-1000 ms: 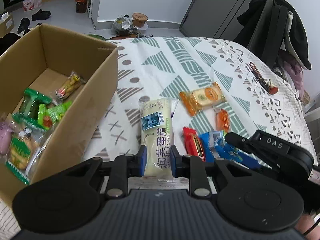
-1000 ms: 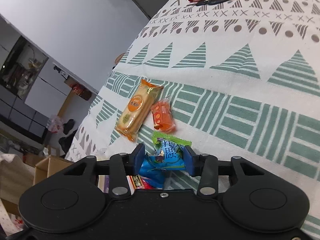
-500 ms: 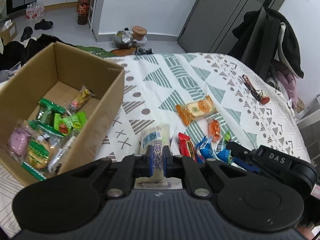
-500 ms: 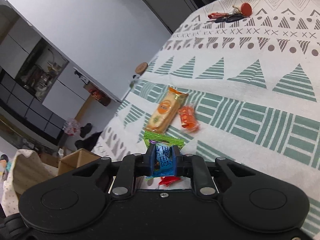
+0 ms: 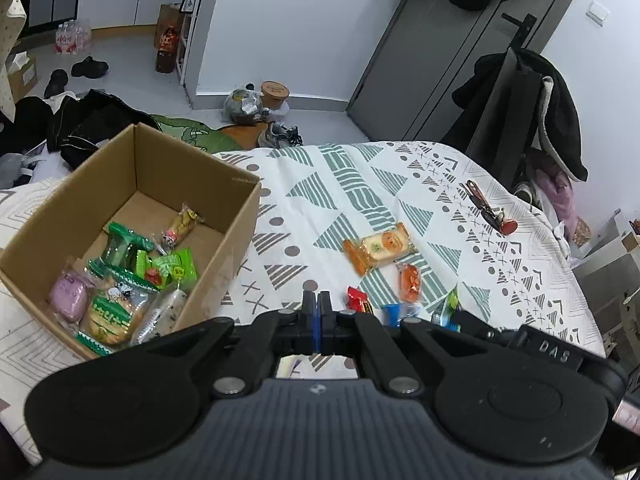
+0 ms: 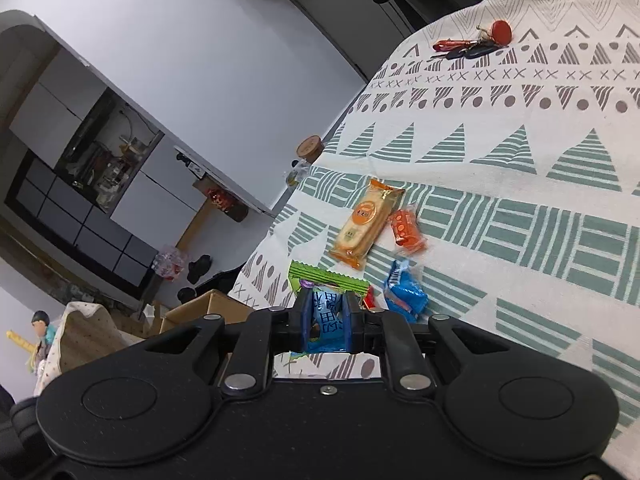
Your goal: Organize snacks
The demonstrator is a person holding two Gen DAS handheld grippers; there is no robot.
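At nine o'clock in the left wrist view, a cardboard box [image 5: 132, 216] is being shown open on the patterned cloth [image 5: 340, 184], with green, purple and clear-wrapped snacks lying inside it. Toward two o'clock a bunch of keys [image 5: 486, 210] is lying near the cloth's edge, and a dark coat [image 5: 532, 108] is hanging behind. An orange biscuit pack [image 5: 378, 247] and a small orange sweet [image 5: 411, 282] are resting near the centre, with a red wrapper [image 5: 359, 301] and blue packets [image 5: 394, 313] just below them. The left gripper [image 5: 317, 312] is being kept pressed together; whether anything is pinched cannot be told, since its own body is blocking the view beneath, where only a pale scrap is showing.

Across the right wrist view, the same biscuit pack [image 6: 366, 222] and orange sweet [image 6: 406, 229] are lying at twelve o'clock, the keys [image 6: 474, 46] far toward one o'clock. A loose blue packet [image 6: 404, 294] is lying just right of the fingers. The right gripper [image 6: 326, 314] is being held clamped on a blue snack packet with a green crimped edge [image 6: 326, 280], which is being crumpled upright between the pads. The box corner [image 6: 204, 310] is being half hidden at nine o'clock.
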